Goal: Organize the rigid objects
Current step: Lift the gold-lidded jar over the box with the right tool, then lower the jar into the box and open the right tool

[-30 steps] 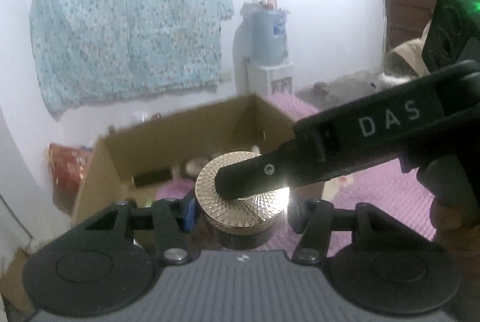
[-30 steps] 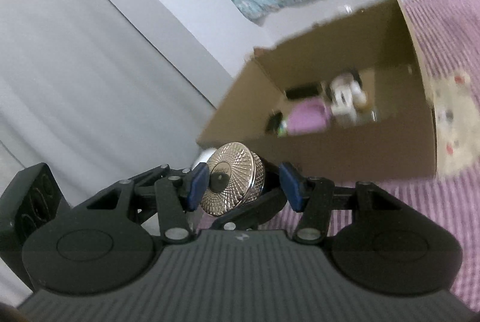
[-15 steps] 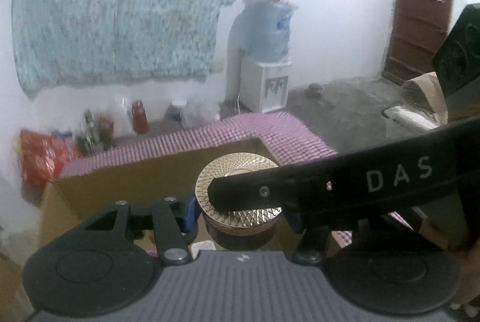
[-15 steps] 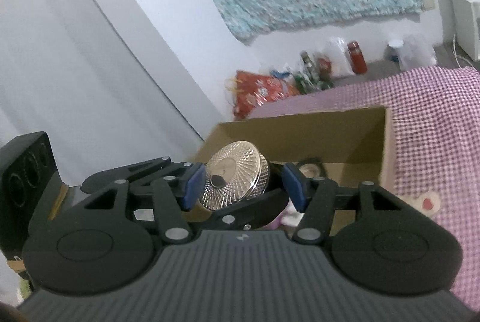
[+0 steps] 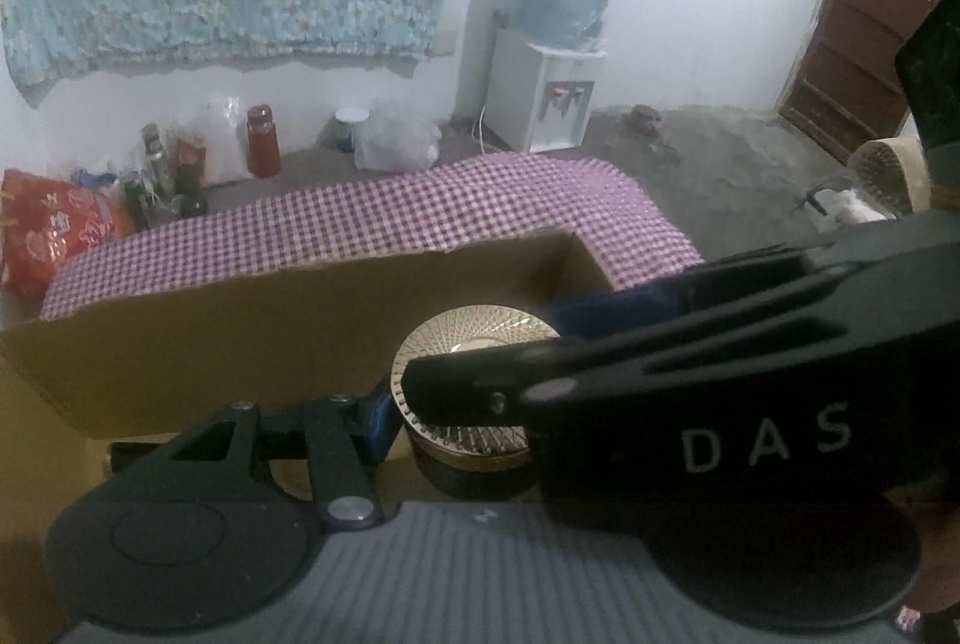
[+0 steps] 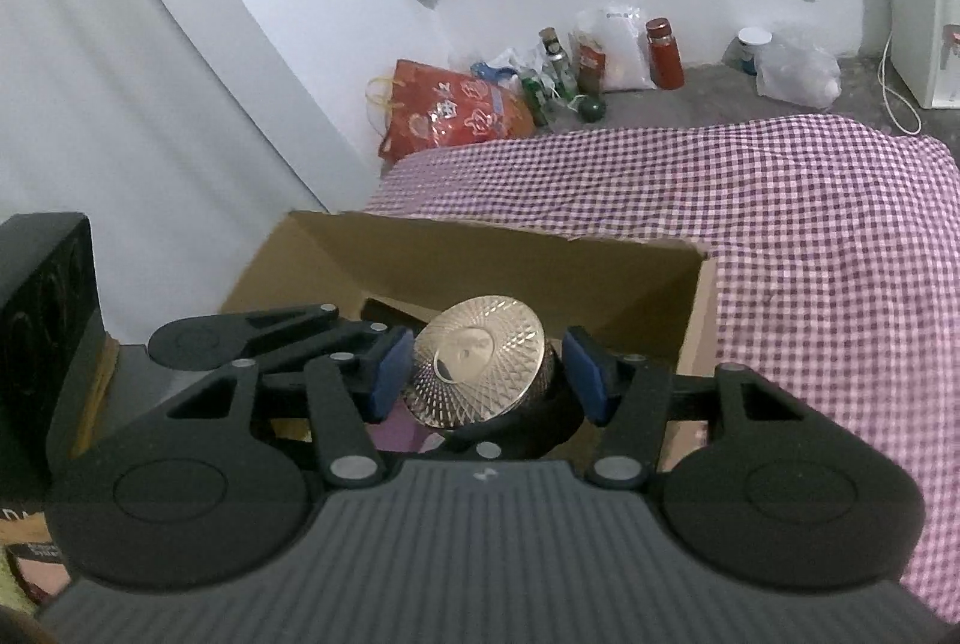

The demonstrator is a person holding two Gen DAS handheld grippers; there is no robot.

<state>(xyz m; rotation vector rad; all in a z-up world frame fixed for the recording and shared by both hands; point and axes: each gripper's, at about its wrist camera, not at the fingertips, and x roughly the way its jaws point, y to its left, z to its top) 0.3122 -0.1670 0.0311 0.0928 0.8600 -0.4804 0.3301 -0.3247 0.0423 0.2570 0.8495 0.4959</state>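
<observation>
Gold-lidded and dark-bodied, the jar (image 5: pixel 474 374) sits in the left wrist view pinched between the jaws of the left gripper (image 5: pixel 462 404), with the right gripper (image 5: pixel 690 380) reaching across its lid. It hangs over the open cardboard box (image 5: pixel 240 332) on the checked cloth (image 5: pixel 360 224).

In the right wrist view the right gripper's (image 6: pixel 489 374) blue pads (image 6: pixel 390 368) appear to press the jar's flanks. Something purple lies in the box, so packing seems underway. The jar is not yet set down.
</observation>
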